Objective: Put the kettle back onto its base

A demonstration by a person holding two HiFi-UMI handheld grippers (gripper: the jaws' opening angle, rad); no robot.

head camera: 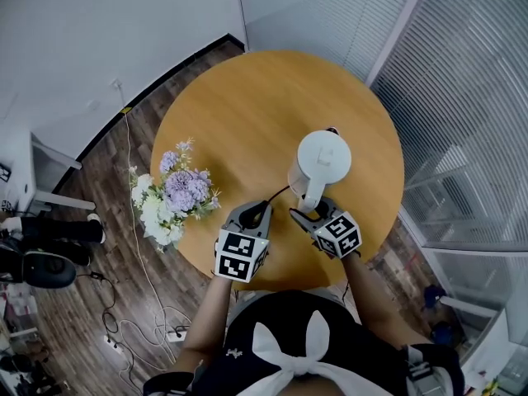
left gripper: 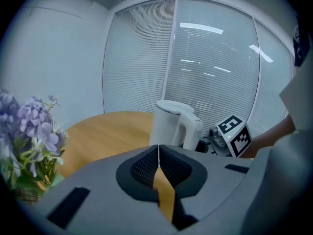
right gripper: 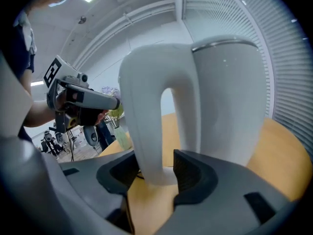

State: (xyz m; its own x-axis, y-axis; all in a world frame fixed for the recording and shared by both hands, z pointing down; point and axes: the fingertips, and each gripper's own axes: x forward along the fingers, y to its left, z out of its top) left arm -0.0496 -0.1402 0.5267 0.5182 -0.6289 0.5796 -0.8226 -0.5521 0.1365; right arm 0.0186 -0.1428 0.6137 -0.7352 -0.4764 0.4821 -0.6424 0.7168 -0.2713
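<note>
A round wooden table (head camera: 247, 114) fills the middle of the head view. A white plastic electric kettle (head camera: 323, 157) stands upright on it, right of centre and near the table's lower edge, with its lid on. Whether its base is under it cannot be told from these views. A thin black cord (head camera: 276, 195) runs along the tabletop from the foot of the kettle toward the lower left.

The right gripper (head camera: 309, 211) reaches in from below the kettle. In the right gripper view its jaws stand apart on either side of the kettle's white looped handle (right gripper: 144, 116). The handle's lower end sits between the dark pads, with a strip of tabletop showing between it and the right-hand pad. The pads do not appear to squeeze it.

The left gripper (head camera: 254, 213) hovers over the table just left of the right one, near the cord. In the left gripper view its jaws are closed tip to tip, with nothing between them. The kettle shows beyond them at the centre of that view.

A bunch of purple and white flowers (head camera: 175, 195) stands at the table's left edge, well apart from the kettle. Pale window blinds (left gripper: 210, 67) fill the background.
</note>
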